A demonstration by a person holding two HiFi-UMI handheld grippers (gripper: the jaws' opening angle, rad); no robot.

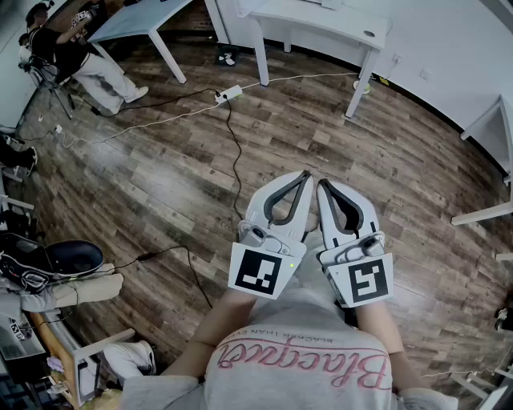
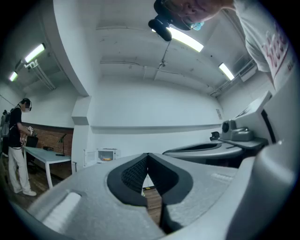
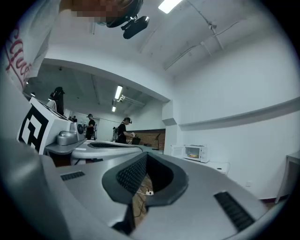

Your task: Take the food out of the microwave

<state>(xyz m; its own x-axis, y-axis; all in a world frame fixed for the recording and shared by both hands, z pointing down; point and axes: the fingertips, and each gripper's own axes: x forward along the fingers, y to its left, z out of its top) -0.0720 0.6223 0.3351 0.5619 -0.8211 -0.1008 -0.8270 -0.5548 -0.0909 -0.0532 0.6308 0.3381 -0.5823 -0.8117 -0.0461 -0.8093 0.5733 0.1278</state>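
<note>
A white microwave (image 2: 107, 154) stands far off on a white table against the wall, also in the right gripper view as the microwave (image 3: 197, 152). Its door seems to stand open at its left. Something yellow-orange, the food (image 2: 107, 158), lies inside; it is too small to make out. My left gripper (image 1: 305, 174) and right gripper (image 1: 321, 183) are held side by side in front of my chest, over the wooden floor. Both are shut with nothing between the pads, as seen at the left gripper (image 2: 148, 157) and the right gripper (image 3: 146, 157).
A power strip (image 1: 228, 95) with cables lies on the floor ahead. White tables (image 1: 321, 20) stand along the far wall, another table (image 1: 136, 20) at the back left beside a person (image 1: 72, 56). Bags and clutter (image 1: 48, 264) line the left edge.
</note>
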